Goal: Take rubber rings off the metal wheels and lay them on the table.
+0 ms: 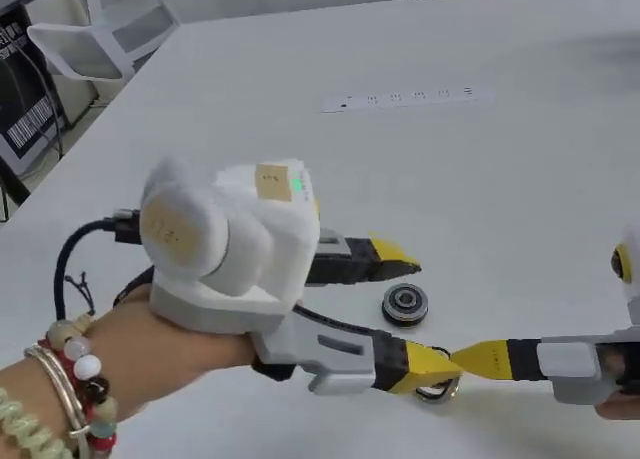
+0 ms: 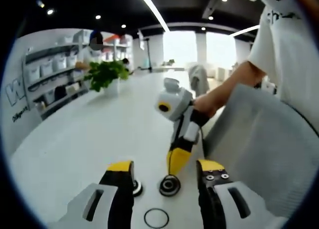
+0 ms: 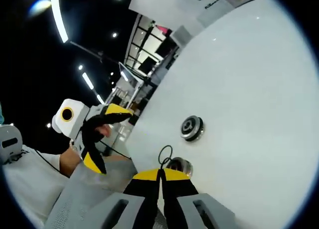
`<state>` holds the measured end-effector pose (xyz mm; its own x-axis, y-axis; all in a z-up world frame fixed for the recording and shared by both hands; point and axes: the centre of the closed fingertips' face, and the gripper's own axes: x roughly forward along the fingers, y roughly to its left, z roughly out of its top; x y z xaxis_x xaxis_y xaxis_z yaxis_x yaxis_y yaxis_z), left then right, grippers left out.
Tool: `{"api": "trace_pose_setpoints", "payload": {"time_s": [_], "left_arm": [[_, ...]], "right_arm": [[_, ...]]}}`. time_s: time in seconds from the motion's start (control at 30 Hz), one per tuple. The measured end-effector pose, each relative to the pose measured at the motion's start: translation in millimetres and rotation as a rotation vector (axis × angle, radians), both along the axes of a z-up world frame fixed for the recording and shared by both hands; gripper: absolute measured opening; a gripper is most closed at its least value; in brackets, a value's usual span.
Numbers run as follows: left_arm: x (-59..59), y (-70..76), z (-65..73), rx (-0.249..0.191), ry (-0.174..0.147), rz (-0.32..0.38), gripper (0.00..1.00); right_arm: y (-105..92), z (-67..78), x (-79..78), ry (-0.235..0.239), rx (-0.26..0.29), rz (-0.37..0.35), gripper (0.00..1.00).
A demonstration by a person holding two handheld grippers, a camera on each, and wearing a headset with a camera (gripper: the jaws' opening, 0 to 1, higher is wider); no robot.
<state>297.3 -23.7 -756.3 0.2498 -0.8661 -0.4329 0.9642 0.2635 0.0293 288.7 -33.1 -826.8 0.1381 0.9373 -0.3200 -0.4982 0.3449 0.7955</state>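
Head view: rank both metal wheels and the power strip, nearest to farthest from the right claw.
1. Near wheel, at the right claw's tip, its rubber ring pinched.
2. Second wheel, just beyond, to the left.
3. Power strip, far across the table.

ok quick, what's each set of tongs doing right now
left tongs: open, holding nothing
right tongs: shut on thin black rubber ring

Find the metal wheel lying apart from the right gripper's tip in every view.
Head view: metal wheel centre-right, between the left gripper's jaws.
Left gripper view: wheel bottom, partly behind left-hand jaw.
Right gripper view: wheel centre, above the jaws.
Shared landmark: second wheel at the right gripper's tip, which pinches its rubber ring.
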Motion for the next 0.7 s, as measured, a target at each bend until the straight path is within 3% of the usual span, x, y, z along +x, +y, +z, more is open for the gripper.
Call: {"api": "trace_pose_setpoints", "payload": {"time_s": [0.07, 0.13, 0.4, 0.7], "left_arm": [[-1.3, 2.7, 13.0, -0.056, 0.014, 0.015, 0.58], [-2.0, 8.5, 19.0, -0.067, 0.007, 0.024, 0.60], [-5.4, 45.4, 26.4, 0.004, -0.073, 0.072, 0.73], [-9.1, 92.4, 37.2, 0.006, -0.095, 0.185, 0.83]], "right_arm": [[-2.2, 0.5, -0.3, -0.004, -0.007, -0.004, 0.00], [-3.8, 2.3, -1.1, -0.008, -0.006, -0.005, 0.00], [-12.1, 13.7, 2.9, -0.041, -0.020, -0.021, 0.00], [-15.1, 30.2, 6.0, -0.090, -0.034, -0.033, 0.00]]}}
